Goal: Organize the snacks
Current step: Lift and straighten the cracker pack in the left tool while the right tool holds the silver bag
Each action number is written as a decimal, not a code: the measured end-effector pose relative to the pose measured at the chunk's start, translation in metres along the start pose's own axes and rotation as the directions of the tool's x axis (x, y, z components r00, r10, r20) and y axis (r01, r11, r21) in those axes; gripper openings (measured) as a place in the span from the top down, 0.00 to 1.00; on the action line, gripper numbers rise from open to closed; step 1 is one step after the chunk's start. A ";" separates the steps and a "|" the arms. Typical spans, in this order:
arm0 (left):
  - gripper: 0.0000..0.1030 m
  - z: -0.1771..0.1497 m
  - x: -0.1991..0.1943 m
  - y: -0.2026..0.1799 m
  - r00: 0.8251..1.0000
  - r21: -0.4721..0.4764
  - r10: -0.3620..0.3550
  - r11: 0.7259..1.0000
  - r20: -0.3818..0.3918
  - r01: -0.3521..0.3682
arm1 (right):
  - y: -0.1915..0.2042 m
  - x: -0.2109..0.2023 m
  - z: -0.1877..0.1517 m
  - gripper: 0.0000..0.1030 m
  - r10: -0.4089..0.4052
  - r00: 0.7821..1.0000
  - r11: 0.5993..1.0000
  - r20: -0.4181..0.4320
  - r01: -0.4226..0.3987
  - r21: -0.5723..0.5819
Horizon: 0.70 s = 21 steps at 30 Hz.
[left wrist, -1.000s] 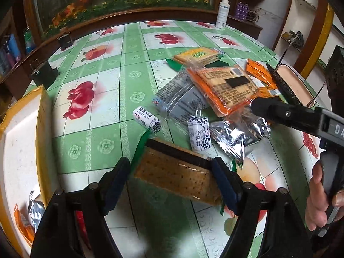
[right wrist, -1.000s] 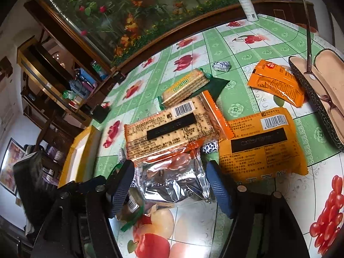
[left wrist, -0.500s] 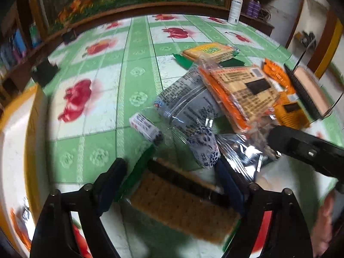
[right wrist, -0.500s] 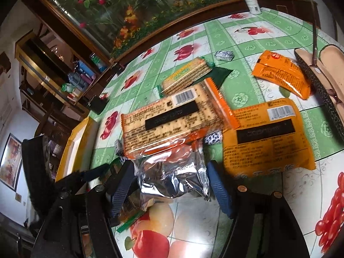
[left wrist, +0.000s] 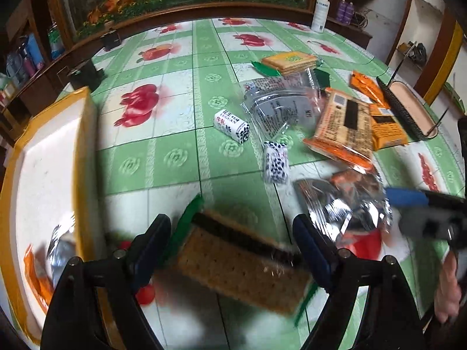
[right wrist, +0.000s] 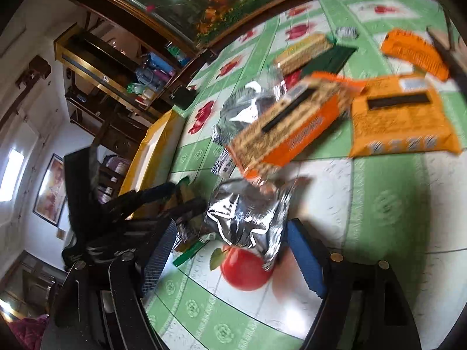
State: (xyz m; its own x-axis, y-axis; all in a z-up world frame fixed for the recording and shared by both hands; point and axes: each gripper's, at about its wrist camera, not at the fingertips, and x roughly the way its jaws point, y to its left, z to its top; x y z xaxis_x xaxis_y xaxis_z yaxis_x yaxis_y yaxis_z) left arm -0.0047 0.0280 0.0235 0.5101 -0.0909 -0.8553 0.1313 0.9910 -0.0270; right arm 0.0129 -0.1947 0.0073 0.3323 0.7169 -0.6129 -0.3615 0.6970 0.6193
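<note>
Table (left wrist: 181, 134), green-and-white fruit-print cloth, carried everything; places below are relative to the cracker pack. Yellow-rimmed white box (left wrist: 84, 157) stood just left of it at the table edge, with a couple of wrappers inside.

Cracker pack (left wrist: 242, 268), brown with green ends, lay flat on the cloth between the left gripper's (left wrist: 233, 248) blue pads. Jaws stood wide, a gap showed on each side, nothing was clamped.

Orange biscuit pack (left wrist: 344, 134) sat beyond and right of it, tilted on the pile. Clear printed bag (left wrist: 271, 108) lay beyond it. Silver foil pouch (right wrist: 248, 215) was just right of it, between the right gripper's (right wrist: 230, 250) pads. Those jaws were opening and the pads stood clear of the foil. Two small spotted candy rolls (left wrist: 232, 125) lay beyond it, well apart from the pads.
</note>
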 end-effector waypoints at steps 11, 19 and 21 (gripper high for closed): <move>0.17 0.013 0.025 -0.035 0.997 0.102 -0.063 0.993 -0.032 0.066 | -0.010 -0.014 0.002 0.18 -0.046 0.996 0.997 0.073 0.042 0.063; 0.16 0.014 -0.005 -0.044 0.987 0.113 -0.159 0.981 0.003 0.158 | -0.029 -0.048 -0.002 0.16 -0.099 0.985 0.992 0.139 0.086 0.095; 0.16 0.005 -0.013 -0.034 0.993 0.072 -0.114 0.991 0.015 0.113 | -0.030 -0.046 -0.003 0.16 -0.119 0.985 0.990 0.128 0.108 0.087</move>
State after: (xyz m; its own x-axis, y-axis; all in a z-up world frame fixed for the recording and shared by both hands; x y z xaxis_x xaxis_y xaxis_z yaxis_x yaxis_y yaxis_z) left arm -0.0114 -0.0054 0.0380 0.5046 -0.2049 -0.8387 0.2488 0.9647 -0.0860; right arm 0.0056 -0.2487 0.0149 0.4812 0.6253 -0.6144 -0.2461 0.7690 0.5900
